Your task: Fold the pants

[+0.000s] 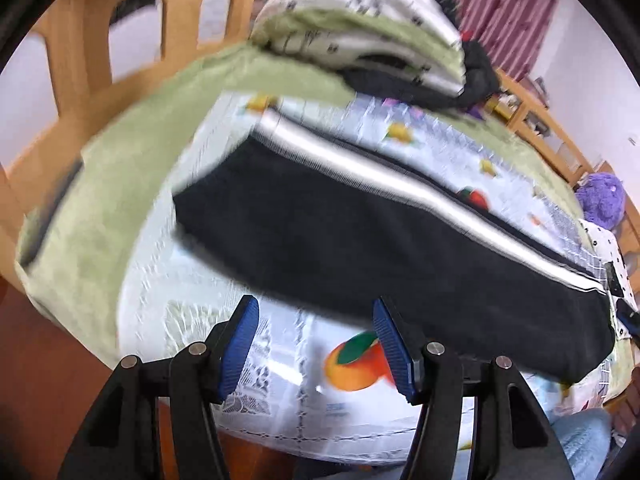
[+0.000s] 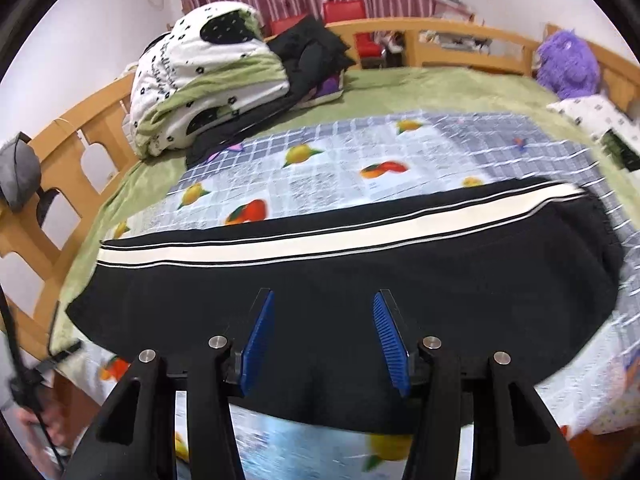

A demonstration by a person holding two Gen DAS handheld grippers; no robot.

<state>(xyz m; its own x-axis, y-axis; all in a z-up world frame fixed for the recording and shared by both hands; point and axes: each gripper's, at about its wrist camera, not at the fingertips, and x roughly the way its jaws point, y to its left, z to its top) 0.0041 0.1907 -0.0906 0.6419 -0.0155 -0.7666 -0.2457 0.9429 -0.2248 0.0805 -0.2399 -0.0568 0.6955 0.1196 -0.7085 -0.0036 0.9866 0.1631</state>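
Black pants [image 2: 360, 280] with white side stripe laid flat across fruit-print sheet [image 2: 320, 168] near bed's front edge. Left gripper [image 1: 314, 344] held spread above sheet, nothing pinched. Right gripper [image 2: 324, 336] held spread over pants.

Black pants [image 2: 344, 280] with a broad white side stripe [image 2: 320, 236] edged by thin white lines, folded lengthwise into one long band. Lying flat across the fruit-print cloth [image 2: 320, 176] on the bed, stripe along the far edge.

open fruit cloth [image 2: 340, 168] behind the pants [image 2: 320, 280], big folded blanket [image 2: 192, 92] blocking the far left corner, purple toy [image 2: 568, 64] far right
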